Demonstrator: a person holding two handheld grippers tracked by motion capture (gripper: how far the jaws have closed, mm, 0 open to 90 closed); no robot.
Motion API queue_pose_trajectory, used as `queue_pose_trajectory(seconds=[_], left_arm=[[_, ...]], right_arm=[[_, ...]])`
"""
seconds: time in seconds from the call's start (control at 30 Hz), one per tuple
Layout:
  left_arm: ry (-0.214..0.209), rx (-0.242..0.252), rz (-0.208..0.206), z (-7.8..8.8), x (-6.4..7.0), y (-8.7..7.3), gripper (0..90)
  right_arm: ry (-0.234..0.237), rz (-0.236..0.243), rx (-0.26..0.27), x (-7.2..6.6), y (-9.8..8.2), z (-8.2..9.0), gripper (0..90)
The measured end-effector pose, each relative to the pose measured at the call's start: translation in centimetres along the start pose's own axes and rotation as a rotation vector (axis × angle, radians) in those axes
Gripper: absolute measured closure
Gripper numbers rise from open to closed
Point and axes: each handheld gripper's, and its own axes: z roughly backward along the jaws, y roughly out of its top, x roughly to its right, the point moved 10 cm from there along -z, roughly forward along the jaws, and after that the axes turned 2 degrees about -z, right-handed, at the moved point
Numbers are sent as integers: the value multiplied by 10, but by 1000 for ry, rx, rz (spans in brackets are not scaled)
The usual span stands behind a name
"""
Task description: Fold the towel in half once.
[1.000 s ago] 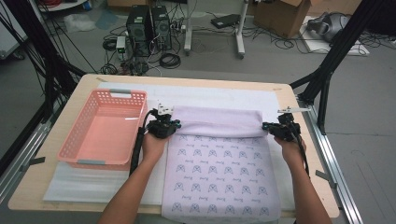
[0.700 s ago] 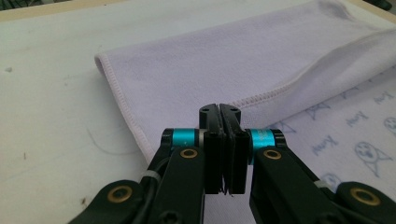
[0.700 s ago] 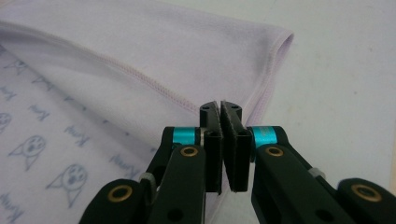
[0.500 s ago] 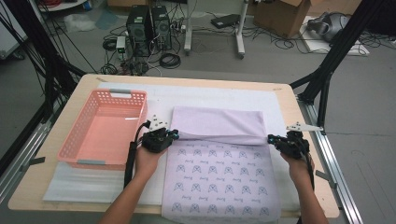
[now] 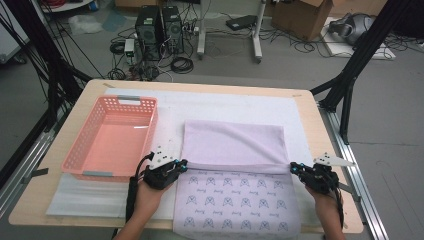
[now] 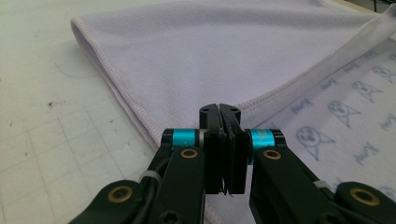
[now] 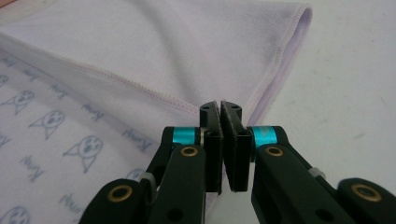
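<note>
A lilac towel [image 5: 232, 145] lies on the white mat, its plain underside folded toward me over its face printed with small cat heads [image 5: 235, 200]. My left gripper [image 5: 182, 165] is shut on the left corner of the folded-over edge. In the left gripper view the jaws [image 6: 219, 109] meet on the hemmed corner of the towel [image 6: 201, 56]. My right gripper [image 5: 294, 169] is shut on the right corner. The right gripper view has its jaws [image 7: 220, 106] pinched on the towel's hem [image 7: 154, 51]. Both corners sit low over the printed face.
A pink slotted basket [image 5: 112, 137] stands left of the towel, close to my left gripper. The white mat [image 5: 225, 102] covers most of the wooden table [image 5: 60, 200]. Black frame poles, computers and cables stand on the floor beyond the table.
Both grippers have come toward the near edge of the table together, dragging the towel's edge with them. The plain folded-over flap now covers more of the printed face.
</note>
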Motion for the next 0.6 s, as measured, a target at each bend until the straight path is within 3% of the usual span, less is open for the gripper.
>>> queue_pose_trajectory(seconds=[0.27,0.3,0.37,0.43,0.5,0.6], left_arm=[[5,16,8,18,1,-10,892],[5,17,18,17,1,-10,841],[-15,-2,71,13,2,-12,633],[-24,-15,87,9,3,-14,581],[-23,-22,109,5,3,-14,538],[-19,-23,103,-1,0,-9,505]], right_arm=[[-6,3,-1,-8,-11,8,872],[-9,7,-6,-8,-12,8,871],[-14,5,-4,-9,-13,7,853],[-24,-4,5,-8,-13,9,762],[-15,-12,14,-9,-12,11,740],[6,-51,75,-11,-4,19,680]])
